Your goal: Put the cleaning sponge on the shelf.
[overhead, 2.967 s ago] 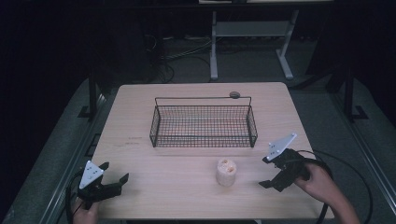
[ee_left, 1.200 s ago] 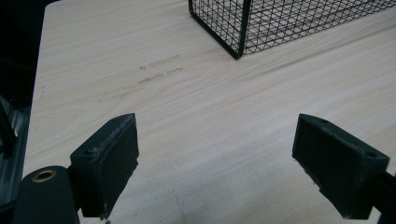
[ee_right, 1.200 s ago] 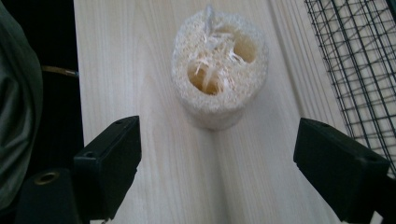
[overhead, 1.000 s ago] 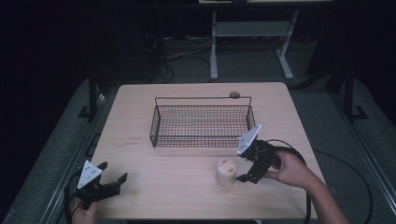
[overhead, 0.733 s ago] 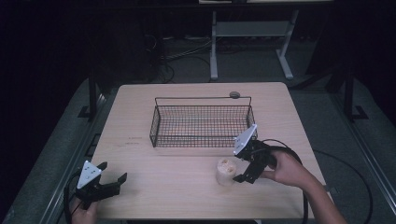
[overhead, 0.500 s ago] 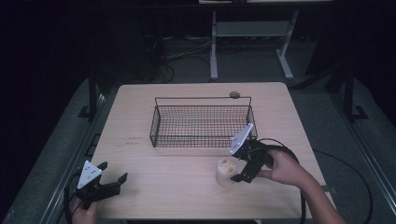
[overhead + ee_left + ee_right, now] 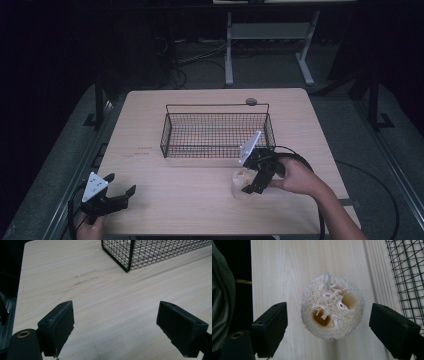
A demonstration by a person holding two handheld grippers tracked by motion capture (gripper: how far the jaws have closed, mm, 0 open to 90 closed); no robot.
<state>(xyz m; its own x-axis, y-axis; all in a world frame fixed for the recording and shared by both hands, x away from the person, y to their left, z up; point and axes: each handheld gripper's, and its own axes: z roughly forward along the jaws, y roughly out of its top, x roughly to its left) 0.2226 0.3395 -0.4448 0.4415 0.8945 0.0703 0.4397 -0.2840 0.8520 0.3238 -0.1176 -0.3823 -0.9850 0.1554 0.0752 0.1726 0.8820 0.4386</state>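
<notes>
A pale loofah piece (image 7: 332, 307) stands upright on the wooden table (image 7: 150, 130), its holed top facing the right gripper view. My right gripper (image 7: 329, 327) is open above it, one jaw on each side, neither touching. In the high view the loofah (image 7: 240, 181) sits just in front of the black wire basket (image 7: 215, 132), with the right gripper (image 7: 252, 183) over it. My left gripper (image 7: 121, 194) rests open near the table's front left corner, nothing between its fingers. The left gripper view has the left gripper (image 7: 115, 327) open over bare wood, with the basket's corner (image 7: 130, 255) beyond.
A small round dark object (image 7: 251, 101) lies behind the basket at the table's far edge. A metal stand (image 7: 265, 35) and cables are on the floor beyond the table. Bare wood lies between the two grippers.
My right gripper has moved left from the table's right edge to the loofah and now hangs over it. The left gripper has stayed put.
</notes>
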